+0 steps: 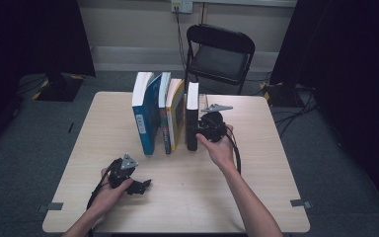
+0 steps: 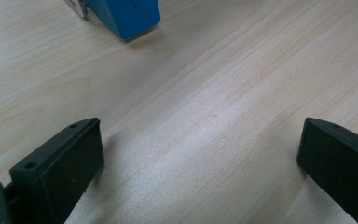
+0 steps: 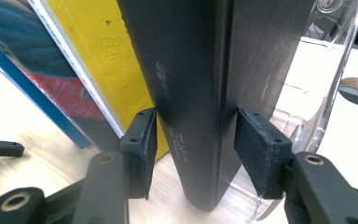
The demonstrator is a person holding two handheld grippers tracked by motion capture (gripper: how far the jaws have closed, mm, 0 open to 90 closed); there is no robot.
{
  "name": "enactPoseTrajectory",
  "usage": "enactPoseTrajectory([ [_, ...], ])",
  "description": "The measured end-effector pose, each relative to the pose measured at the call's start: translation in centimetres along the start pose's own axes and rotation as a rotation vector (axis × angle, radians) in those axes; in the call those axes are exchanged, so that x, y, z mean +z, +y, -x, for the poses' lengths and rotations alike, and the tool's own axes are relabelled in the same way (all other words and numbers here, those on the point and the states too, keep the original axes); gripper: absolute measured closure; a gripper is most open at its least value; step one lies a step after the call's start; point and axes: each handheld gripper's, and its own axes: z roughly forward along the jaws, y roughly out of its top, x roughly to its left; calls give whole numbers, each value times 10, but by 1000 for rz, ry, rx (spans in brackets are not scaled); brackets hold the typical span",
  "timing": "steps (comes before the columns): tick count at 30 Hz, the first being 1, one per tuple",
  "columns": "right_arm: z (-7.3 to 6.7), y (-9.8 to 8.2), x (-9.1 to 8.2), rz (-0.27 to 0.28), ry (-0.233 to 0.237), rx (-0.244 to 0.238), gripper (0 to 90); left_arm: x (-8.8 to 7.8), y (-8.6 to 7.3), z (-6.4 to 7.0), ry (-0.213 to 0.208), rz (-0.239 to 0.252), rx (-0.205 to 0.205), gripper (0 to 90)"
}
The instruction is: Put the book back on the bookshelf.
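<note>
Black book, upright at the right end of the worktop row, spine clamped between my right jaws; left jaws idle, wide open; next, I judge: draw it clear.

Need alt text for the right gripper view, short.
The right gripper clamps the spine of an upright black book. A yellow book and blue book lean at its left; a clear plastic stand sits at its right.

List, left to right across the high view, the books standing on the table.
Blue book → thin dark-spined book → yellow book → black book, which the right gripper holds.
</note>
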Motion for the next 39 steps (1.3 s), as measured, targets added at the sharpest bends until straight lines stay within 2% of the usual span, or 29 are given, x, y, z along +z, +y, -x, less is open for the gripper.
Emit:
enactPoseTrajectory([
  [4,-1,-1,0,-1,-7,-6,493,0,0,0,0,0,0,0],
  [6,-2,-1,0,-12,11,-3,415,0,0,0,0,0,0,0],
  [8,-3,-3,-3,1,22,-5,393,0,0,0,-1,0,1,0],
  [12,-5,-8,-15,15,33,-5,333,-1,0,-2,4,-7,7,0],
  [17,0,-27,-38,34,37,3,284,-1,-1,-2,6,-4,-6,0],
  [20,5,-46,-54,30,20,32,237,-2,-1,-5,13,-4,-1,0],
  [22,10,-60,-62,32,20,61,219,-2,-2,-5,17,0,-16,0],
  [24,17,-76,-69,28,-7,62,210,-3,-3,-7,23,-1,-16,0],
  [28,36,-114,-80,-33,-44,87,194,-4,-3,-9,31,-3,-23,0],
  [30,45,-128,-85,-52,-60,112,193,-4,-3,-9,32,-3,-23,0],
  [32,53,-141,-90,-62,-95,115,191,-3,-3,-9,33,0,-30,0],
  [35,63,-160,-93,-103,-134,120,189,-3,-3,-10,40,-1,-30,0],
  [37,70,-174,-92,-128,-143,121,189,-3,-3,-10,39,1,-33,0],
  [39,72,-180,-90,-144,-156,131,188,-3,-3,-10,41,-3,-33,0],
])
